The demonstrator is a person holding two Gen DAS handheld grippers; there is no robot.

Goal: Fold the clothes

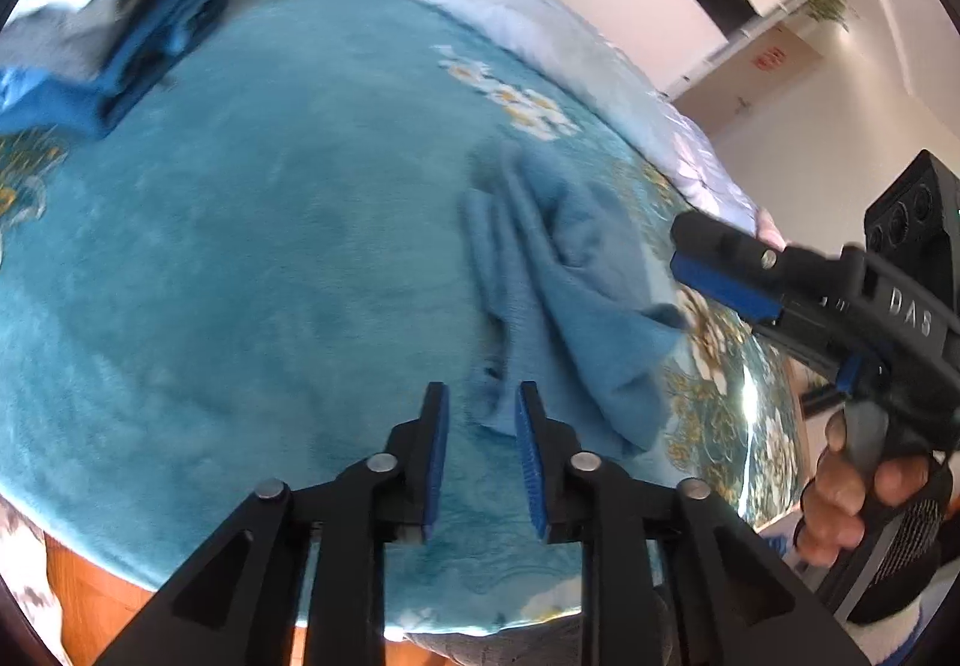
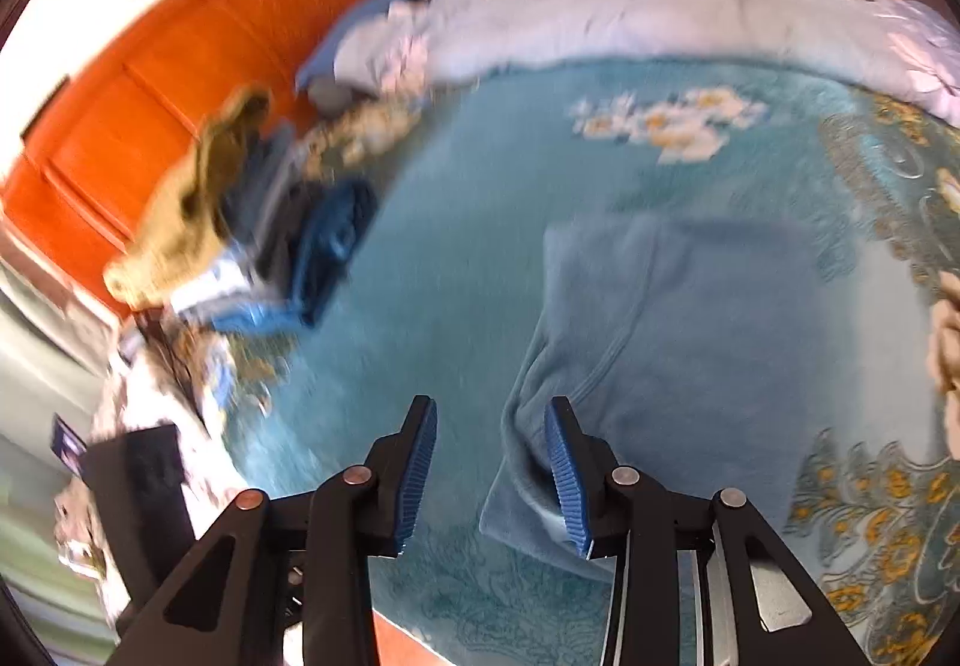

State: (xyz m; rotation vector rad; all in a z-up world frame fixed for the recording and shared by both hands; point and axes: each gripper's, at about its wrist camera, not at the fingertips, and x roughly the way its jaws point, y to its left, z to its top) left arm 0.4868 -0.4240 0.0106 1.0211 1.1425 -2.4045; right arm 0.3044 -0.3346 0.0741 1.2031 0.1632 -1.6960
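Home bedroom, teal floral bedspread (image 1: pixel 240 246), rumpled quilt (image 2: pixel 660 6), orange wooden headboard (image 2: pixel 150 84)

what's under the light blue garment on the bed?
The light blue garment lies crumpled on the teal floral blanket. The blanket shows all around it; anything tucked in its folds is hidden.

The bed cover (image 1: pixel 240 258) is plush teal cloth with a soft, slightly sheeny nap. The folded blue-grey garment (image 1: pixel 576 294) on it is matt knit cloth, ribbed along one seam. Each hand-held gripper — left (image 1: pixel 483 456), right (image 2: pixel 489 477) — is matt black plastic with dull metal rivets and ridged blue rubbery pads (image 2: pixel 567 477). The headboard (image 2: pixel 150 84) looks like smooth orange-brown wood. The pale quilt (image 2: pixel 690 6) is smooth printed cloth.
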